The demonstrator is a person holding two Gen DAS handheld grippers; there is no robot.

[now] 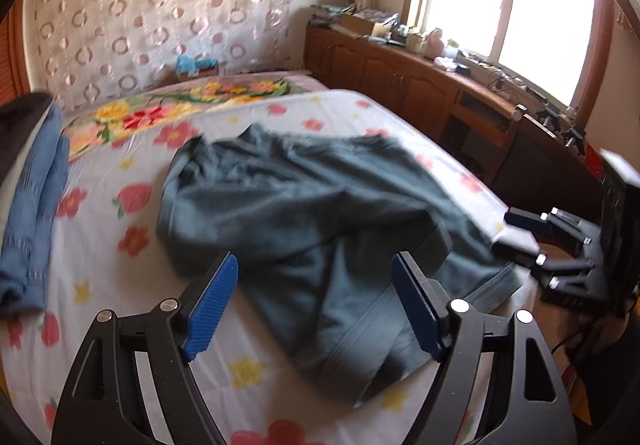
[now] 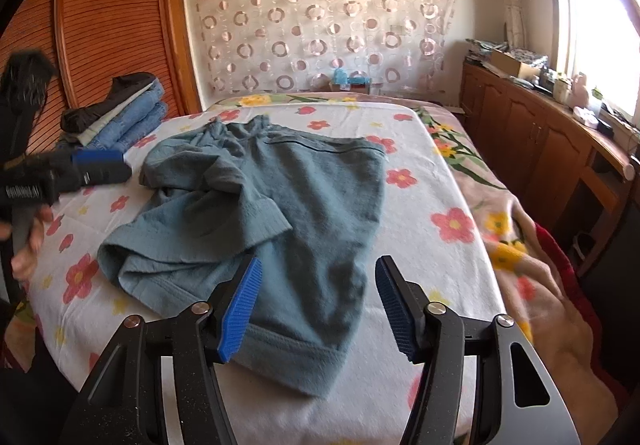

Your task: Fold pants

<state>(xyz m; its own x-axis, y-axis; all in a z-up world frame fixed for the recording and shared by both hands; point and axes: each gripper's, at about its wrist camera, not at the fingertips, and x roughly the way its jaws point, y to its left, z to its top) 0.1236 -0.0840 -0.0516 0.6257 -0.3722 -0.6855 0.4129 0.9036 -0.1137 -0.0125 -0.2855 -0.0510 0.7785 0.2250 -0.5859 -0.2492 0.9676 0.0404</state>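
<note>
Teal-grey pants (image 1: 300, 205) (image 2: 304, 197) lie crumpled on the white floral bed sheet (image 1: 100, 245) (image 2: 420, 265), one leg folded over the other. My left gripper (image 1: 316, 265) hovers over the near part of the pants, jaws wide apart, blue pads (image 1: 212, 309) touching no cloth. In the right wrist view the left gripper (image 2: 100, 165) shows at the left edge, held by a person's hand (image 2: 28, 245). My right gripper (image 2: 320, 265) (image 1: 520, 233) stands open above the near hem of a leg, its pads (image 2: 240, 309) apart from the fabric.
A stack of folded jeans and dark clothes (image 1: 32, 205) (image 2: 128, 121) sits at the bed's far left. A wooden cabinet (image 1: 400, 77) (image 2: 540, 133) with clutter runs under the window on the right. A slatted wardrobe (image 2: 112, 25) stands left. A pink floral blanket (image 2: 540, 285) hangs off the bed's right side.
</note>
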